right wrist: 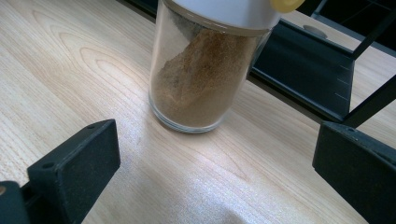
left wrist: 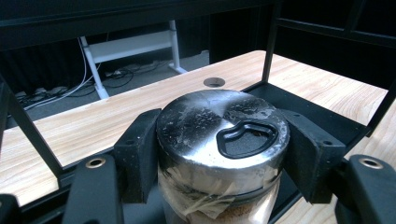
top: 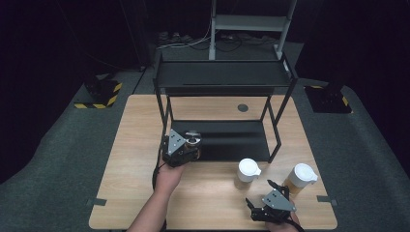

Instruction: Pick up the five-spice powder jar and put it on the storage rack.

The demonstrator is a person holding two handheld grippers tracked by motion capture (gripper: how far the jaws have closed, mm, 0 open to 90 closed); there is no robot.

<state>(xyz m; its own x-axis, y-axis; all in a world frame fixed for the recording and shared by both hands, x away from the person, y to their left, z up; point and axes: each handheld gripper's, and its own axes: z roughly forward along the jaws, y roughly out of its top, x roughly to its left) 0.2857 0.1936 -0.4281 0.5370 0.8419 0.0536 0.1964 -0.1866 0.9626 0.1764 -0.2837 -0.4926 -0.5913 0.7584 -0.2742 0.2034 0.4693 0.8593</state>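
My left gripper [top: 191,145] is shut on a glass jar [top: 194,138] with a silvery metal lid, holding it at the front left corner of the black rack's lower shelf [top: 232,140]. In the left gripper view both black pads [left wrist: 140,154] press the jar [left wrist: 210,121] just under the lid, and brown powder shows below. My right gripper [top: 260,193] stands open near the table's front right edge. Its jaws [right wrist: 217,161] are wide apart and point at a white-lidded jar of brown powder [right wrist: 203,79], a short way off and untouched.
A two-level black metal rack [top: 222,75] stands on the wooden table [top: 135,159]. Two white-lidded jars stand in front of it at the right, one [top: 248,170] by the rack's front right leg and one [top: 300,178] nearer the table's right edge.
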